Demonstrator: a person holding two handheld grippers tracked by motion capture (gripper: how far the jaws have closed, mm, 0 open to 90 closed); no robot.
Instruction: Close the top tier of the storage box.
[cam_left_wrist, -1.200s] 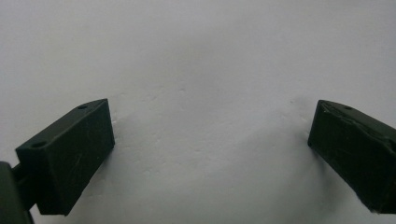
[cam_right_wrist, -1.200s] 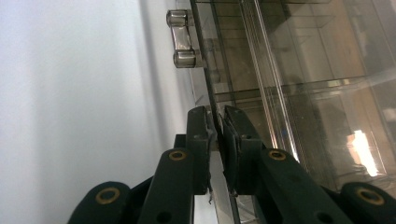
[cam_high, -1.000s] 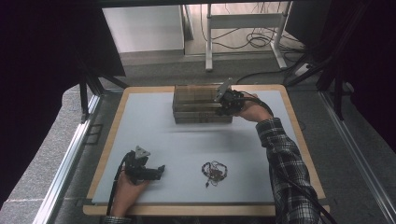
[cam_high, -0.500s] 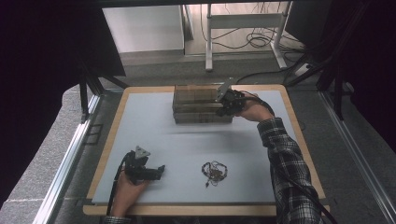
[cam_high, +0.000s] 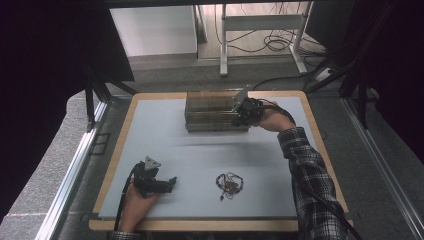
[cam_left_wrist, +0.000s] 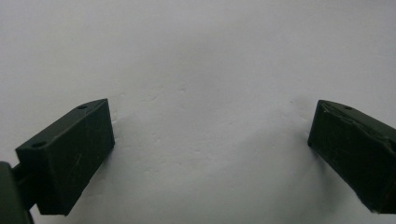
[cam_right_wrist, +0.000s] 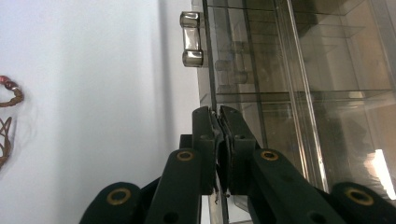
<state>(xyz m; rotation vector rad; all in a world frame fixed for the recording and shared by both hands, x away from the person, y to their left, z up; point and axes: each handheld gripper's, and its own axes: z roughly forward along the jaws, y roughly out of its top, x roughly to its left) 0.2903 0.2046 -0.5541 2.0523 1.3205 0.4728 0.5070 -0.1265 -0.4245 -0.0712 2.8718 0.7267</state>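
no readable text, labels, brands, numbers or signs

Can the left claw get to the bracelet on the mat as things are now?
Probably yes. The left claw rests open on the mat, the bracelet lies to its side with bare mat between them, and the right claw is busy at the clear box.

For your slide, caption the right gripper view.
Right gripper shut on the clear box's lid edge, beside its metal clasp.
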